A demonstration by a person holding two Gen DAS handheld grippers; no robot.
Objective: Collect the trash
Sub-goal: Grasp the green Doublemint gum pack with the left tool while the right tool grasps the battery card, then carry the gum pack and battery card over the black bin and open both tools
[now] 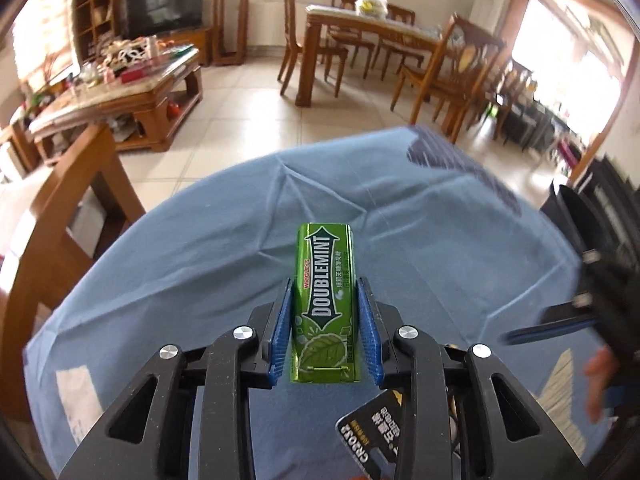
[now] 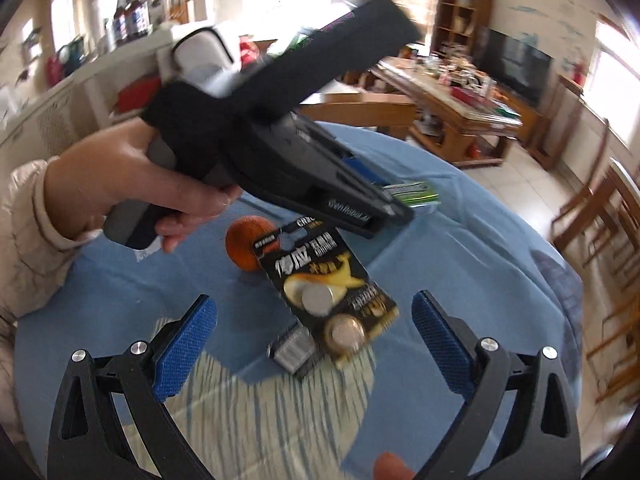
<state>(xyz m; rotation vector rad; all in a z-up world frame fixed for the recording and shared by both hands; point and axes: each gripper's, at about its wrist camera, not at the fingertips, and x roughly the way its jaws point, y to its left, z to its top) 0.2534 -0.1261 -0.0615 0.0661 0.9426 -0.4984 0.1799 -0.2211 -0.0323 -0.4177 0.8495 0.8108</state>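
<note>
A green Doublemint gum pack [image 1: 325,304] stands on end between the blue pads of my left gripper [image 1: 325,292], which is shut on it over the blue tablecloth [image 1: 180,264]. The right wrist view shows that gripper from the side in a person's hand [image 2: 120,184], with the green pack [image 2: 416,196] at its tip. My right gripper [image 2: 316,300] is open, its pads wide apart above a black coin-battery card [image 2: 332,292]. Close by lie an orange ball [image 2: 242,250] and a small silvery wrapper [image 2: 294,350]. The card's corner [image 1: 372,428] shows under my left gripper.
A striped sheet [image 2: 240,400] and a white slip [image 1: 78,396] lie on the cloth. A wooden chair [image 1: 80,200] stands at the table's left and a dark bin-like thing [image 1: 580,216] at its right. A cluttered coffee table [image 1: 120,88] and a dining set [image 1: 360,36] stand beyond.
</note>
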